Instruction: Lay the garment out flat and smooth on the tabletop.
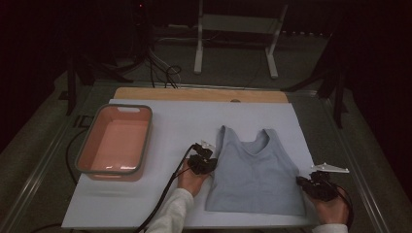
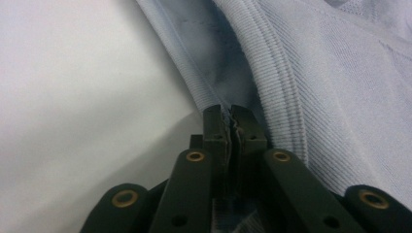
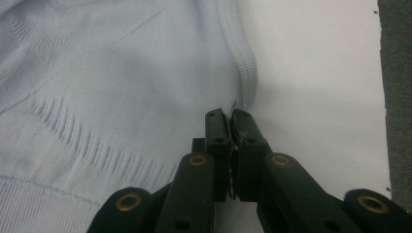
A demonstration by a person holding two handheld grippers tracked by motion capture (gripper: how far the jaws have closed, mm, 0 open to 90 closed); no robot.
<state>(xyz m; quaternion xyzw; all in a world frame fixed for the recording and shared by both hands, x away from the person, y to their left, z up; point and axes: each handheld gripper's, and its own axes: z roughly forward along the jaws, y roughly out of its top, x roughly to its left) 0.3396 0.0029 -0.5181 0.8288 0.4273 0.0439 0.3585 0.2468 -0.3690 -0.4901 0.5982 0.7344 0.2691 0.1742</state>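
High view is pretty dim, the room behind sinks into near-black and only the white table sheet (image 1: 145, 204) catches light (soft, grainy). Both gripper views are brighter but soft up close, the black jaws blurred at the bottom edge.

Lab setup: dark room, floor cables (image 1: 163, 73), metal stand (image 1: 235, 36), covered table (image 1: 184, 121)

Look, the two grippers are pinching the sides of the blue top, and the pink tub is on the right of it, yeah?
Not quite: the pink tub sits left of the blue top, as the high view shows. The left gripper and right gripper do pinch its sides.
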